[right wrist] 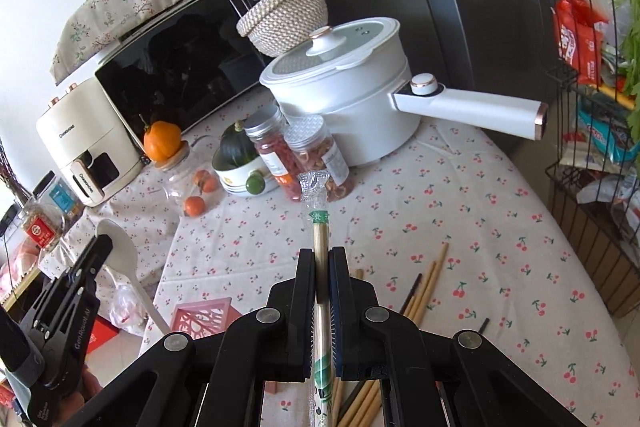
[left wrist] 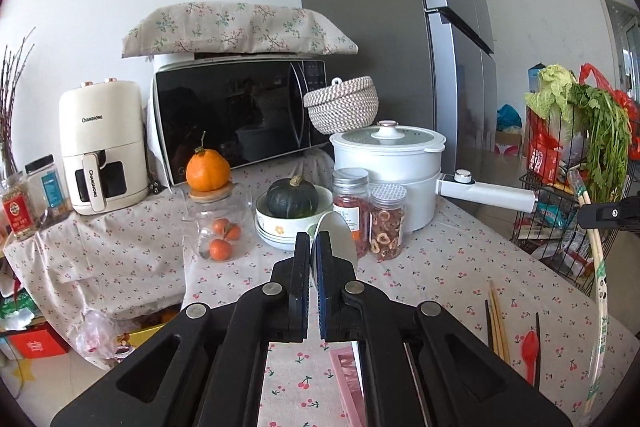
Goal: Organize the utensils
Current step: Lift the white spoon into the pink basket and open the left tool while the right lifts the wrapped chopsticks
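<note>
Cherry-print surface [right wrist: 460, 211] carries a bowl [left wrist: 288, 227] holding a dark squash [left wrist: 292, 197] and a glass jar [left wrist: 214, 227] of oranges. Left gripper [left wrist: 313, 259] fingers clamp a white spoon [right wrist: 120, 251]; right gripper [right wrist: 322, 267] fingers pinch wrapped chopsticks [right wrist: 318, 211] above loose chopsticks [right wrist: 426, 287] near the front edge.

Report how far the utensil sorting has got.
Nothing visibly sorted yet; the pink holder looks empty, though only partly seen. In hand: the left hand-held gripper clamps a white spoon, and the right hand-held gripper clamps wrapped chopsticks. Left: the loose chopsticks and the red spoon on the tablecloth.
</note>
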Available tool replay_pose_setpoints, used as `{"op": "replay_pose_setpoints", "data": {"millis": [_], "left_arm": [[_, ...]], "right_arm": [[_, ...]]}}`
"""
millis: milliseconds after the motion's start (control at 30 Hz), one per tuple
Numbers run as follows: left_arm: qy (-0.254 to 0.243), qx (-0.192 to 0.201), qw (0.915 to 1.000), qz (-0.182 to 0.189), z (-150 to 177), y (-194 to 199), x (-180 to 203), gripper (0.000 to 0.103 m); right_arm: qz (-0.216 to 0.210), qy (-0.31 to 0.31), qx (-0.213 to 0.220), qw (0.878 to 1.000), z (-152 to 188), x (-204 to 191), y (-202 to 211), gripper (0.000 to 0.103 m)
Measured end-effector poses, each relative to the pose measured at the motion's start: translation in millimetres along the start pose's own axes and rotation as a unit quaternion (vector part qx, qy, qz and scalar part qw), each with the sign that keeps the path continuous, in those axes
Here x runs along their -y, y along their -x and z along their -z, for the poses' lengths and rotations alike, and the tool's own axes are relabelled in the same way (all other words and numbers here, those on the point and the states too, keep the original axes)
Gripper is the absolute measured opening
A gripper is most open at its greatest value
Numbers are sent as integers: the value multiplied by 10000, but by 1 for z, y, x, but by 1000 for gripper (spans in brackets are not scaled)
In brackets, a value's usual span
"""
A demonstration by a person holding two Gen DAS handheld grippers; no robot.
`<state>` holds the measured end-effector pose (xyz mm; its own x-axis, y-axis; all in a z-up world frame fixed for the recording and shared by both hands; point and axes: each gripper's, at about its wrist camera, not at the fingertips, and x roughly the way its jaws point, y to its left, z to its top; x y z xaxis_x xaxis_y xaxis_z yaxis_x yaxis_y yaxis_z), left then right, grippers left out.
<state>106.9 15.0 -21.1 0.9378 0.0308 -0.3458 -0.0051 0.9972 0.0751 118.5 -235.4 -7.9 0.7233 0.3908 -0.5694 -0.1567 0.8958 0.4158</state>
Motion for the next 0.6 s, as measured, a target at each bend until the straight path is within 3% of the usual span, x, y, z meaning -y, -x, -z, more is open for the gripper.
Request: {"op": "replay_pose_setpoints", "data": {"millis": [100,233,400,533,600], "left_arm": [[234,-436,9986,181,-2,-3,-4,4],[613,-1197,9893,557,-4,-2,-13,6],[805,-1755,9785,726,-3,15,-21,52],[973,-2192,9677,779,-1,29,-30,57],[1004,-2390,9627,781,0,34,-35,66]], "right_arm": [[-45,20,95,9999,0,-9,-1,5],[-172,72,343,9992,-2,-23,4,6],[-389,54,789,9961,-8,-43,13,6],[-479,140,1231,9911,-16,-60,20,6],[-470,303,1527,9867,-22,-73,22,6]]}}
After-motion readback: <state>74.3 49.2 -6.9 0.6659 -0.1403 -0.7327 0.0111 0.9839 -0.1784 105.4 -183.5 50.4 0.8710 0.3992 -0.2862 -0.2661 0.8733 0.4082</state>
